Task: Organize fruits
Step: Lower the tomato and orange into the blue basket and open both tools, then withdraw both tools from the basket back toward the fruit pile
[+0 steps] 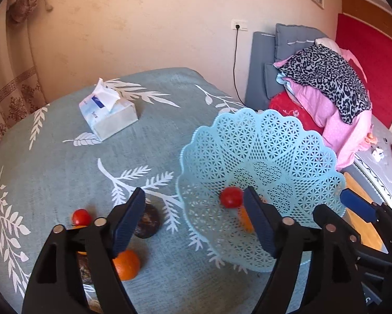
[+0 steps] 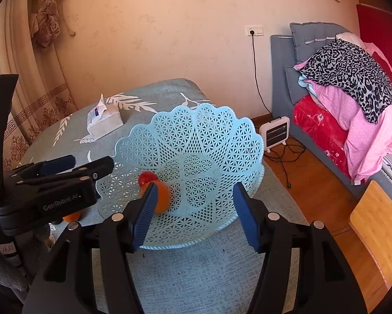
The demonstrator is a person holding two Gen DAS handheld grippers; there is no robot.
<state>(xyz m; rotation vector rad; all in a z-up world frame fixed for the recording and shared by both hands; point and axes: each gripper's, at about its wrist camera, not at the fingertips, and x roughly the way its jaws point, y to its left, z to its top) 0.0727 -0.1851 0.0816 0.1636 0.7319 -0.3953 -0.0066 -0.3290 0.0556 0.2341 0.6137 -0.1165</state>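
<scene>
A light blue lattice basket [image 1: 274,157] [image 2: 209,141] stands on the teal tablecloth. In it lie a red tomato [image 1: 231,196] [image 2: 146,178] and an orange [image 1: 244,221] [image 2: 162,198], each partly behind a finger. My left gripper [image 1: 194,222] [image 2: 83,164] is open with nothing between its pads, straddling the basket's left rim. On the cloth to its left lie another tomato [image 1: 81,216], an orange [image 1: 128,264] [image 2: 70,216] and a dark round fruit [image 1: 148,222]. My right gripper [image 2: 196,214] [image 1: 334,204] is open over the basket's near side, holding nothing.
A tissue box [image 1: 108,115] [image 2: 104,120] sits at the back of the round table [image 1: 52,157]. To the right are a bed with piled bedding [image 1: 326,91] [image 2: 352,99], a small white heater [image 2: 274,130] with its cable, and a wooden seat [image 2: 379,222].
</scene>
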